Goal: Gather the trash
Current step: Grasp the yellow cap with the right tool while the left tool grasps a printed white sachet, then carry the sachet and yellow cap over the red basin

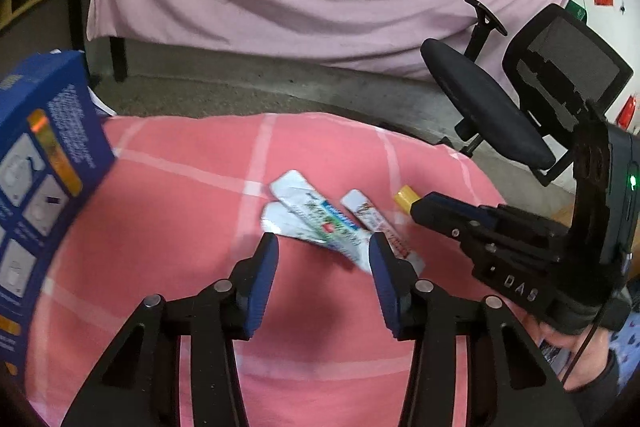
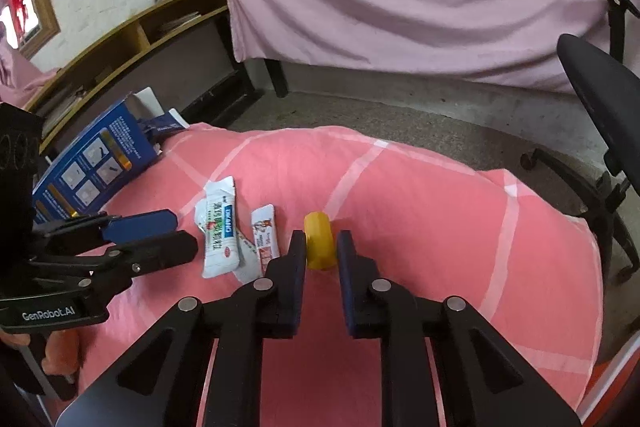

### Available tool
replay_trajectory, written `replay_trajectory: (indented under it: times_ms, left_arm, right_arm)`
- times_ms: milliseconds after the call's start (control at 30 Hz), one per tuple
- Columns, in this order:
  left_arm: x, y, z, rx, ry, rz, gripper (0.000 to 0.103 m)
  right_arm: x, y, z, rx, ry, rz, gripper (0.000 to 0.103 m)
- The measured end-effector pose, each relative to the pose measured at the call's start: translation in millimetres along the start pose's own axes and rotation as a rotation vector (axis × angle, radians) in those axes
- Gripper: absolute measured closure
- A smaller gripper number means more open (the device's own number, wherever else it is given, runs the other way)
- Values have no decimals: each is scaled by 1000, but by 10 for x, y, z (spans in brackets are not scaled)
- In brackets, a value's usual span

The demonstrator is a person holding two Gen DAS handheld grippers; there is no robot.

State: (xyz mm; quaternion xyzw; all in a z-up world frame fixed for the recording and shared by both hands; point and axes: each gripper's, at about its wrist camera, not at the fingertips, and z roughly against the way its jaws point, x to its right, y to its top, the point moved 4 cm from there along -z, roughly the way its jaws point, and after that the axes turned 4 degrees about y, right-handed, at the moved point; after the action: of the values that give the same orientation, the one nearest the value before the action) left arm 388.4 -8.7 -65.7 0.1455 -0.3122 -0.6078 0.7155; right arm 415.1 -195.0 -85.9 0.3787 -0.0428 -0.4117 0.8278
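Trash lies mid-cloth on the pink checked tablecloth (image 2: 400, 187): white crumpled sachets (image 2: 218, 231) left, small yellow plastic cap (image 2: 319, 241) right. Right gripper (image 2: 319, 247) pinches the cap, likely for lifting; left gripper (image 1: 324, 247), half-narrowed, brackets the sachets without gripping.

A pink checked bedcover (image 2: 420, 187) carries two white sachets (image 2: 218, 239) side by side, a smaller wrapper (image 2: 265, 235), a yellow cap (image 2: 319, 245) and a blue box (image 2: 92, 163) at its edge.
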Motion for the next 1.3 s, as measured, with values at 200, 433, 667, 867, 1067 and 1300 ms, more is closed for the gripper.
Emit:
replay_trajectory:
  times_ms: [200, 433, 667, 867, 1067, 1300]
  left_arm:
    - [66, 146, -154, -66, 88, 53, 62]
    - [93, 150, -212, -90, 165, 7, 82]
    - [48, 0, -149, -73, 136, -30, 89]
    - [36, -218, 57, -36, 101, -63, 89]
    - [93, -428, 248, -2, 77, -86, 89]
    - [235, -536, 523, 117, 67, -91, 89]
  right_arm:
    - [116, -7, 74, 14, -21, -27, 89]
    - [135, -29, 119, 20, -22, -29, 89]
    - [75, -85, 138, 7, -33, -8, 89]
    - [2, -217, 193, -15, -41, 17, 89]
    - [-131, -384, 404, 33, -84, 51, 89]
    - [-317, -470, 888, 238, -97, 81, 90]
